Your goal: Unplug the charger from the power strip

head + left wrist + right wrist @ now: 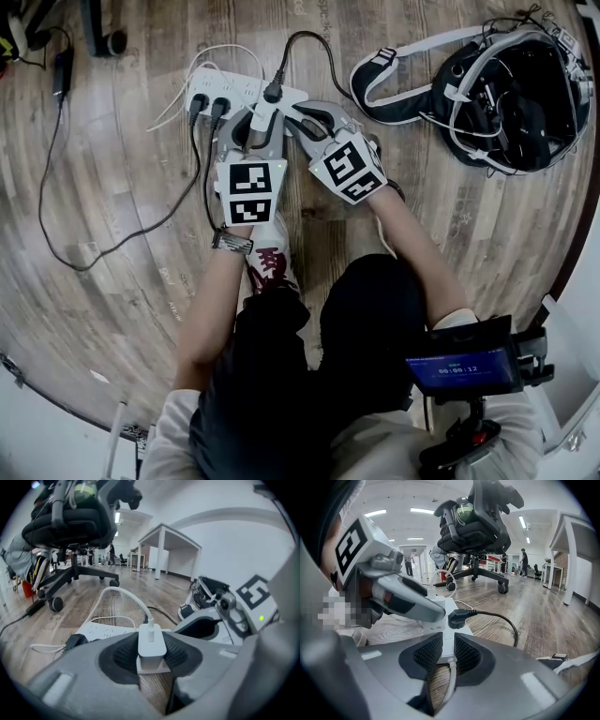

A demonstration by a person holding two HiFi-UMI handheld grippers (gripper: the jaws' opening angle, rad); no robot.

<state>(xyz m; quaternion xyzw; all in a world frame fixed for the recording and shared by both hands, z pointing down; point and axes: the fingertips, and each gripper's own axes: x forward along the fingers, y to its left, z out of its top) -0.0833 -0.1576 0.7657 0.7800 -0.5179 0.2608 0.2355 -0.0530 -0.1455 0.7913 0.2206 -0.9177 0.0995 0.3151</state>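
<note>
A white power strip (pixel 230 86) lies on the wooden floor with three black plugs in it. The white charger (pixel 151 643) stands upright at the strip's near end, its thin white cable (pixel 124 594) arching away. My left gripper (pixel 151 654) is shut on the charger, a pad pressed on each side. In the head view the left gripper (pixel 255 127) comes in from below and the right gripper (pixel 298 117) from the lower right. My right gripper (pixel 444 653) is shut on the end of the strip (pixel 446 632), just behind a black plug (pixel 459 618).
A black headset with grey straps (pixel 497 94) lies on the floor at the right. Black cables (pixel 56 187) loop at the left. An office chair (pixel 70 522) and a white table (pixel 164 550) stand beyond the strip. The person's shoe (pixel 272 267) is just behind the grippers.
</note>
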